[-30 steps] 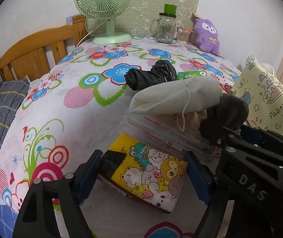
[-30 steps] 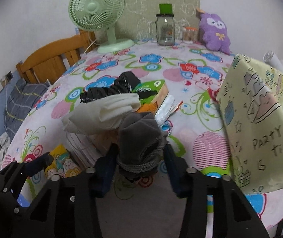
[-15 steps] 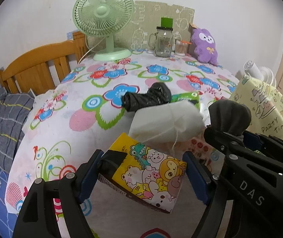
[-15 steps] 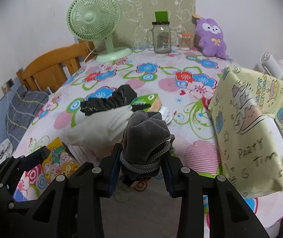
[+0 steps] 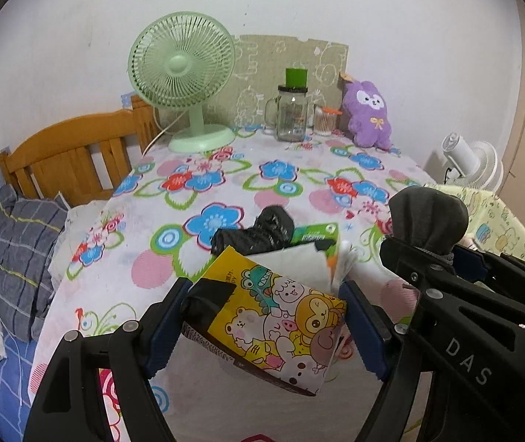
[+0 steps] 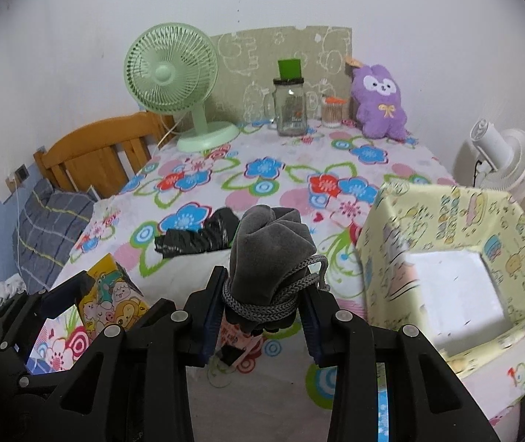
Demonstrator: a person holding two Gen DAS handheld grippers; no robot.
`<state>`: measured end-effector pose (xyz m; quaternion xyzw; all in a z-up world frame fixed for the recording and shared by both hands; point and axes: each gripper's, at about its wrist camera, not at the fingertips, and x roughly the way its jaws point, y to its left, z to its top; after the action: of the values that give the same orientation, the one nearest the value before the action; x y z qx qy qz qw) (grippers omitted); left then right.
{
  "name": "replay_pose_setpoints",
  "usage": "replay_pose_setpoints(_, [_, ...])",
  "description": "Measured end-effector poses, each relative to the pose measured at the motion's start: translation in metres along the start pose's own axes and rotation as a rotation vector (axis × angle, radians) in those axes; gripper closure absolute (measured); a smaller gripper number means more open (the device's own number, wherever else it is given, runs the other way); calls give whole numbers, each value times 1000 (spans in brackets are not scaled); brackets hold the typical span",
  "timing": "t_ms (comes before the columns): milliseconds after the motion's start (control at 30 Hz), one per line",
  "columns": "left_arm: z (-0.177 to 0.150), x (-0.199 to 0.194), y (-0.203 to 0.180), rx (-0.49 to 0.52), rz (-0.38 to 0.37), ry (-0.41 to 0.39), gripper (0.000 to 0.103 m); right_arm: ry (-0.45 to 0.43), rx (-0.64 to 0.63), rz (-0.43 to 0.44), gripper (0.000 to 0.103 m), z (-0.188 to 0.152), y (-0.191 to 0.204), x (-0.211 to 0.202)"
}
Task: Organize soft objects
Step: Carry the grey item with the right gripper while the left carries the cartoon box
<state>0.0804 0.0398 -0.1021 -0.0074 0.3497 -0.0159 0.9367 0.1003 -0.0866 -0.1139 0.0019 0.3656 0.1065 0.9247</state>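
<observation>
Presently nothing lies in the yellow box (image 6: 446,243); left gripper (image 5: 266,316) clamps the cartoon packet (image 5: 277,313), right gripper (image 6: 266,294) clamps the grey pouch (image 6: 273,246), both clear of the table; black bag (image 6: 192,239) and white pouch (image 5: 299,263) remain unsorted

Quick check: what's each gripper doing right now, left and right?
Left gripper: closed on the cartoon-print pack.
Right gripper: closed on the grey drawstring pouch.
</observation>
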Motion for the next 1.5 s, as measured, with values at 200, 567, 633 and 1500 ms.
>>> replay_pose_setpoints(200, [14, -12, -10, 10, 1, -31, 21, -31, -4, -6, 62, 13, -6, -18])
replay_pose_setpoints(567, [34, -27, -33, 38, -24, -76, 21, -78, 9, -32, 62, 32, -26, -42])
replay_pose_setpoints(633, [37, -28, -39, 44, -34, -83, 21, -83, 14, -39, 62, 35, -32, -46])
replay_pose_setpoints(1500, [62, -13, -129, 115, -111, -108, 21, -118, 74, -91, 62, 47, -123, -66])
